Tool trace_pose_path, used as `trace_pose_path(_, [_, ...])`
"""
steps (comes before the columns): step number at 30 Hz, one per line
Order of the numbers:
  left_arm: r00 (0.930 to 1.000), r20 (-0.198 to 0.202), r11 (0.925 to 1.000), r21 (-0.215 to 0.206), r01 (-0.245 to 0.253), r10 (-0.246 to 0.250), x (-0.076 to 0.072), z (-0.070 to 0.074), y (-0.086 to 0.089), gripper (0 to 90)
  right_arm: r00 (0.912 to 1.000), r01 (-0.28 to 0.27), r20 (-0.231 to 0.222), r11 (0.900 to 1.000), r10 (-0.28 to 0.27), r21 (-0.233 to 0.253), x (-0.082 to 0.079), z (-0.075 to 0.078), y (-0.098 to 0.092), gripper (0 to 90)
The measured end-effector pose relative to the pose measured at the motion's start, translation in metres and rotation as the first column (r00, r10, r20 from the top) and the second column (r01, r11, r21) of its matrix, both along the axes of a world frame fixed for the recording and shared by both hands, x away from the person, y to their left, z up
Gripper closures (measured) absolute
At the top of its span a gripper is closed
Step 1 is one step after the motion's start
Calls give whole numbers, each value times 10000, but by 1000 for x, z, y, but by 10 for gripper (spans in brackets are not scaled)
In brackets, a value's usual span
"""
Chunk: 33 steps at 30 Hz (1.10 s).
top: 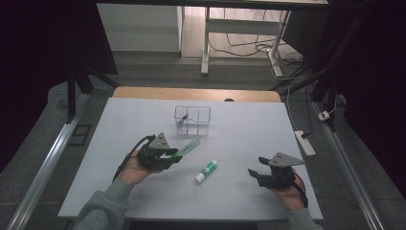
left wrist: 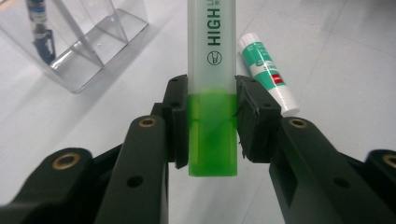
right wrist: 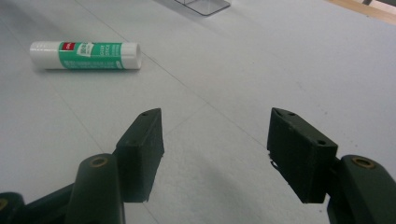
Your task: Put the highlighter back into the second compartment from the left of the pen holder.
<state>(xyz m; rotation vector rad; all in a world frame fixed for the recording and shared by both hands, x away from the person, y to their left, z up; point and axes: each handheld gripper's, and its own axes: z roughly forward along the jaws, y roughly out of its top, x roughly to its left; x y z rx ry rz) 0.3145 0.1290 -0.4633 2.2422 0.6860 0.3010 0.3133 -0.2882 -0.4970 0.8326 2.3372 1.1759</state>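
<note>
Left gripper (left wrist: 212,126) is clamped on a highlighter (left wrist: 212,70), bright green body, frosted cap. Just right of it lies a green-and-white glue stick (left wrist: 268,74); right gripper (right wrist: 215,154) hangs wide open, nothing in it.

"HIGH" is printed in dark capitals along the frosted cap of the green highlighter (left wrist: 211,70); the rest of the word is cut off at the frame edge, with a small marker-tip icon below it. Smaller print beside it is not legible. On the glue stick (right wrist: 85,55), "STICK" is faintly readable on the green label in the right gripper view; the white sticker and the red patch on it are too blurred to read.
</note>
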Motion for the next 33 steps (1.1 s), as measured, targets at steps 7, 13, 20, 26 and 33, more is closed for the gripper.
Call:
trace_pose_path(7, [9997, 64, 9996, 138, 243, -243, -1, 0, -8, 661, 9999, -138, 0, 9999, 138, 104, 1, 1, 5, 355])
trace_pose_path(13, [9990, 99, 9989, 191, 432, -434, 1, 1, -12, 661, 9996, -282, -49, 9994, 283, 207, 2, 3, 8, 348])
trace_pose_path(20, [9981, 121, 9977, 298, 604, -608, 4, 2, -17, 661, 9989, -466, -58, 9988, 467, 166, 3, 4, 17, 341])
trace_pose_path(26, [9971, 135, 9966, 359, 738, -743, 5, 2, -21, 661, 9982, -589, -117, 9980, 592, 241, 5, 5, 22, 340])
trace_pose_path(33, [9963, 241, 9956, 460, 812, -824, 9, 4, -27, 660, 9972, -735, -90, 9972, 736, 158, 7, 7, 27, 334])
